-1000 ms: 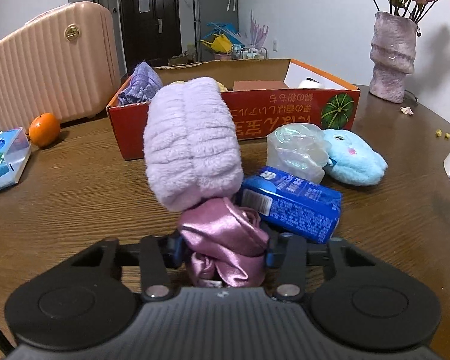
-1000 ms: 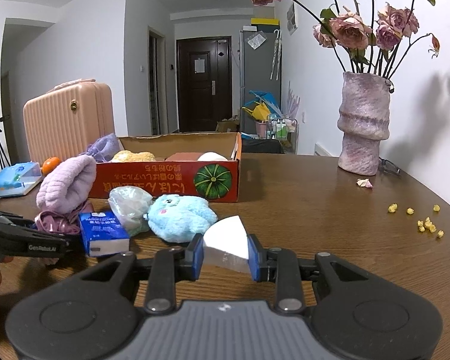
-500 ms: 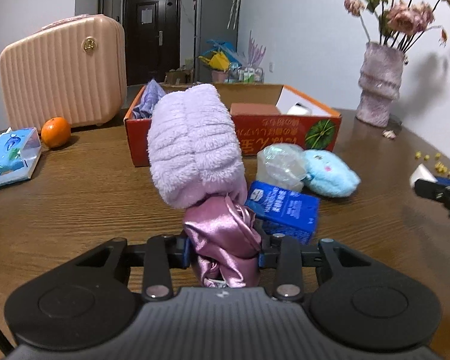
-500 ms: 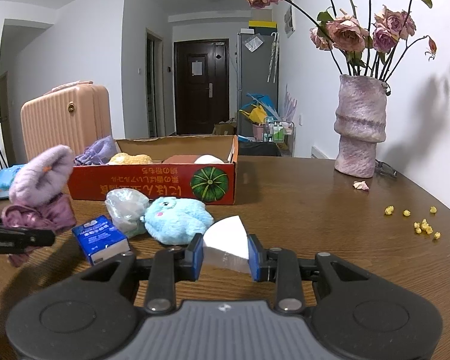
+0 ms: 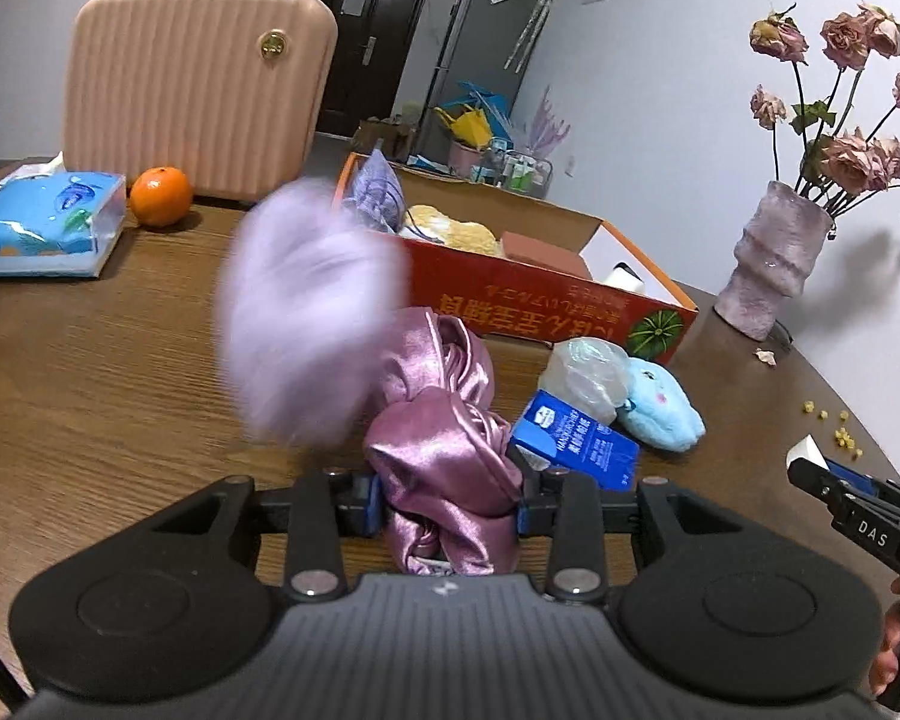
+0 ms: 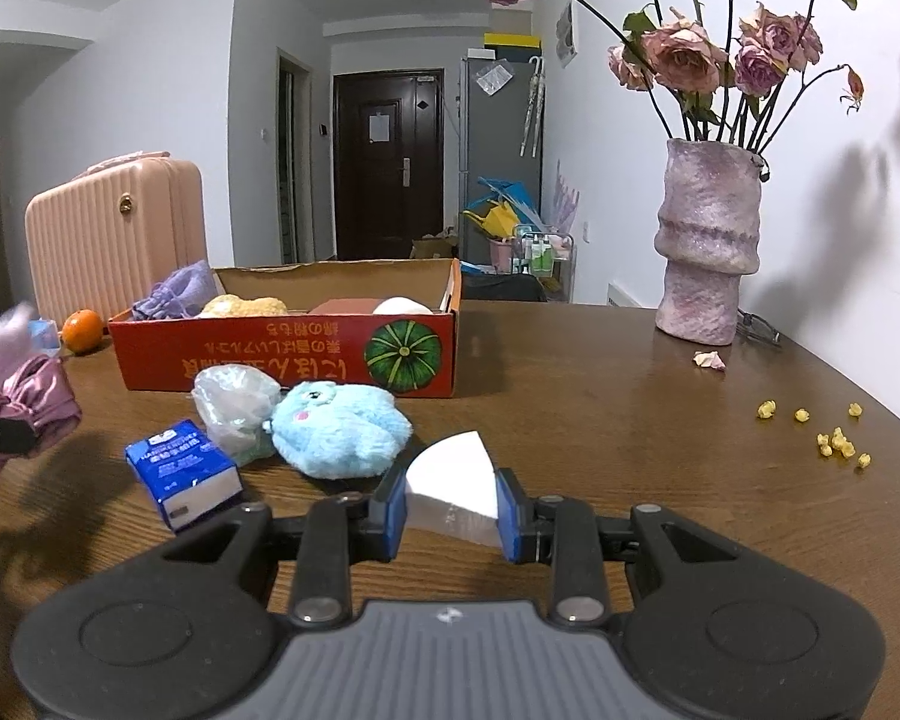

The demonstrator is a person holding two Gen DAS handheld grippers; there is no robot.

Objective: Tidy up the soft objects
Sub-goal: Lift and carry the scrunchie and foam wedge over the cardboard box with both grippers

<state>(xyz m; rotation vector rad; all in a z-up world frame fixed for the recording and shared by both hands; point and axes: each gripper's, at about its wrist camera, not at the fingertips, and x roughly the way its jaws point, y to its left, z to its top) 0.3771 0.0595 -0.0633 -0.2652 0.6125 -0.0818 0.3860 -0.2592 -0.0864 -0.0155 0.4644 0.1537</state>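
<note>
A pink satin bundle (image 5: 450, 450) joined to a blurred fluffy lilac piece (image 5: 309, 315) hung above the table, while a blue plush (image 6: 339, 429) lay on the table before the red box (image 6: 306, 354) holding a lilac cloth (image 6: 180, 297).

Setting: a lived-in home, dining or living area opening onto an entry hall. Evidence: round wooden table (image 6: 570, 396); vase of dried roses (image 6: 707, 252) against a white wall; dark front door (image 6: 387, 162) at the hall's end; grey refrigerator (image 6: 498, 138) with papers stuck on; pink suitcase (image 5: 201, 84), tissue pack (image 5: 42, 228) and orange (image 5: 161, 196) on the table; household clutter beside the fridge.
</note>
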